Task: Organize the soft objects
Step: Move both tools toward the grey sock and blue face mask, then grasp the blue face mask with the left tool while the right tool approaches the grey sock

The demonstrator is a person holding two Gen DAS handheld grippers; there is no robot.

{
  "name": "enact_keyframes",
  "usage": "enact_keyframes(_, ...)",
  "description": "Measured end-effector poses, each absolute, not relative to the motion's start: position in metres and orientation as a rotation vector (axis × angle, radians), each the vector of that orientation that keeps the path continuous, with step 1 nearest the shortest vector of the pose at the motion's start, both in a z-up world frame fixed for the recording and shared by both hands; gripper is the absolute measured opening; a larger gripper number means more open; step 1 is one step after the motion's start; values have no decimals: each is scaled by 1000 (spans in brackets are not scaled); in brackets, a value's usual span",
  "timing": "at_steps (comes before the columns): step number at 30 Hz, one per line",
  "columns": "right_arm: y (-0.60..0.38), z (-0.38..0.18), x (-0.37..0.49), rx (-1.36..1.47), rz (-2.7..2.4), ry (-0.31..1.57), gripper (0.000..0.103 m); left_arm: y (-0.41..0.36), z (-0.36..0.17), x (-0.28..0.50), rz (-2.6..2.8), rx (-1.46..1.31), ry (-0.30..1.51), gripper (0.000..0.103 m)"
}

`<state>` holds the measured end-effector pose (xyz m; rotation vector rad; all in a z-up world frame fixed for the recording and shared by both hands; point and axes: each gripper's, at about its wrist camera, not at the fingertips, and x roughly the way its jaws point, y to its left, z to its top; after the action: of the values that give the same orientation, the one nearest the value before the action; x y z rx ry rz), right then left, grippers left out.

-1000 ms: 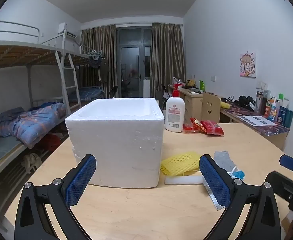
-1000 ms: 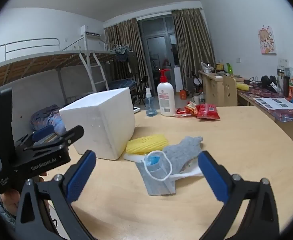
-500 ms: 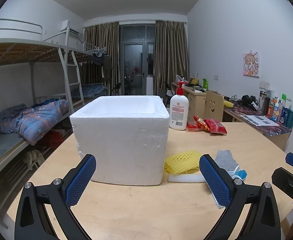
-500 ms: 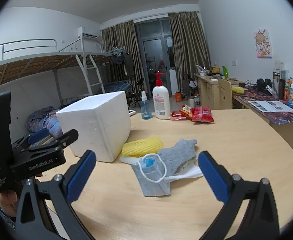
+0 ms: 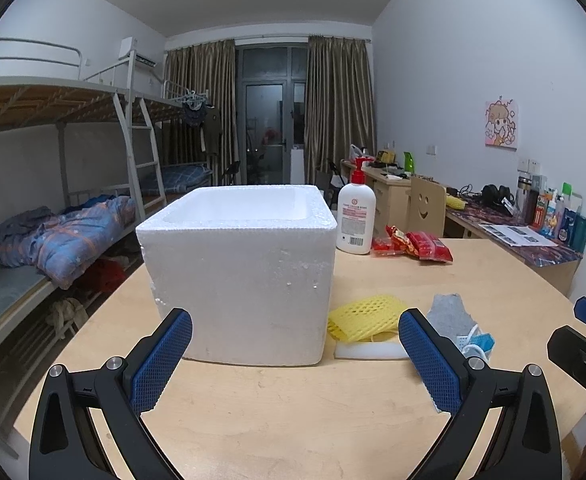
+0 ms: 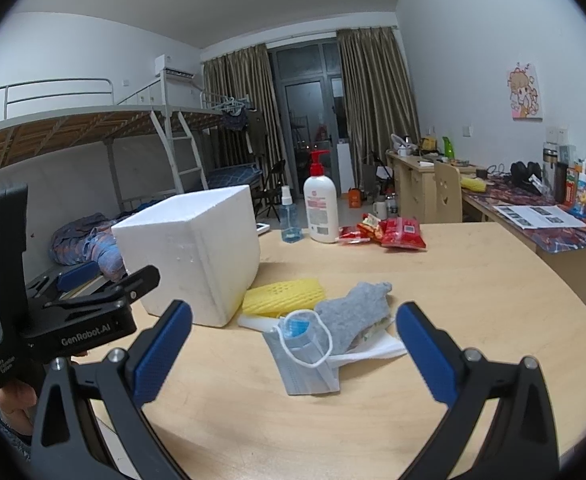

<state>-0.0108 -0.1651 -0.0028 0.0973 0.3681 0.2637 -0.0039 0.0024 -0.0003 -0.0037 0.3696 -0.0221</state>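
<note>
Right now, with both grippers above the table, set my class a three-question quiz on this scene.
1. True or false: the face mask lies inside the foam box.
2. What lies partly on the mask? A sock, B bottle, C snack packet.
3. Fill in: the jaws of the right gripper stand ___.

Key: 1 false, it lies on the table. 2 A, the grey sock. 3 open.

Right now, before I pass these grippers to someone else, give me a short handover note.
Left gripper: open, empty, facing the foam box.
Right gripper: open, empty, aimed at the pile.
Beside the box on the table: face mask, grey sock, yellow foam net, over white sheets.
Done: nothing picked up yet.
Left: probably move each soft item into the box.
</note>
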Motion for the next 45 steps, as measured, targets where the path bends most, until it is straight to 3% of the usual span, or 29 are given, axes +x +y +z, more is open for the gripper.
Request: enact_keyframes(45,-173,-9,9,97,246,424,103,-14,-6,6,-123,18,399,103)
